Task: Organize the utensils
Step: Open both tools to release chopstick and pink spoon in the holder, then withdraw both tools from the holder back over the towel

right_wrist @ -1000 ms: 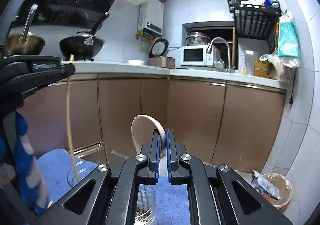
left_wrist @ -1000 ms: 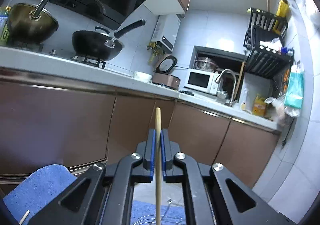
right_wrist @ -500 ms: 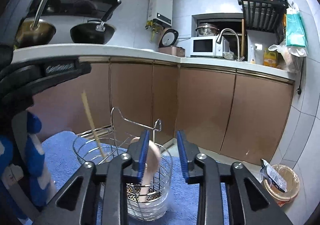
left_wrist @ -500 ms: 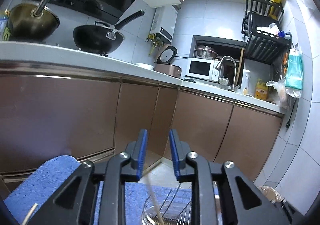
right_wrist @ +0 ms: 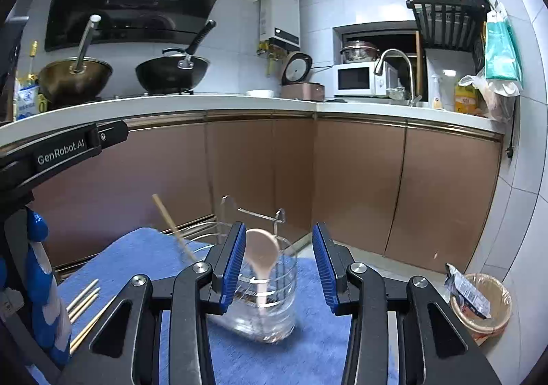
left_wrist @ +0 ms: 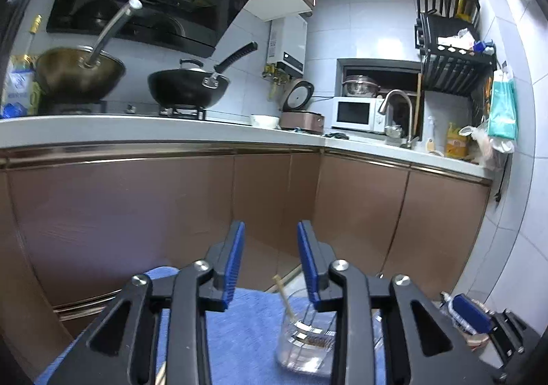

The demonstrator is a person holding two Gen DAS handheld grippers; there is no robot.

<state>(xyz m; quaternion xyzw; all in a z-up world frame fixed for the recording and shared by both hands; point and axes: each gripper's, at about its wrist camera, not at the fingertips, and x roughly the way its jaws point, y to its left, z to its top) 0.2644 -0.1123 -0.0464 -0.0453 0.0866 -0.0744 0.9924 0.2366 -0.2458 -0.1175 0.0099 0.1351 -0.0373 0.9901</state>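
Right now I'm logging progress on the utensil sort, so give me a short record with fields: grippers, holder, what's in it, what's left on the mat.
left gripper: open, jaws just opened, nothing between the pads
right gripper: open, jaws just opened, grips nothing
utensil holder: clear, wire-framed, upright on blue mat
in holder: wooden spoon, bowl end up; one chopstick, leaning left
left on mat: loose chopsticks, at left

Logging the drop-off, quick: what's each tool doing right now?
Left tool: open, just opened, holding nothing.
Right tool: open, just opened, holding nothing.
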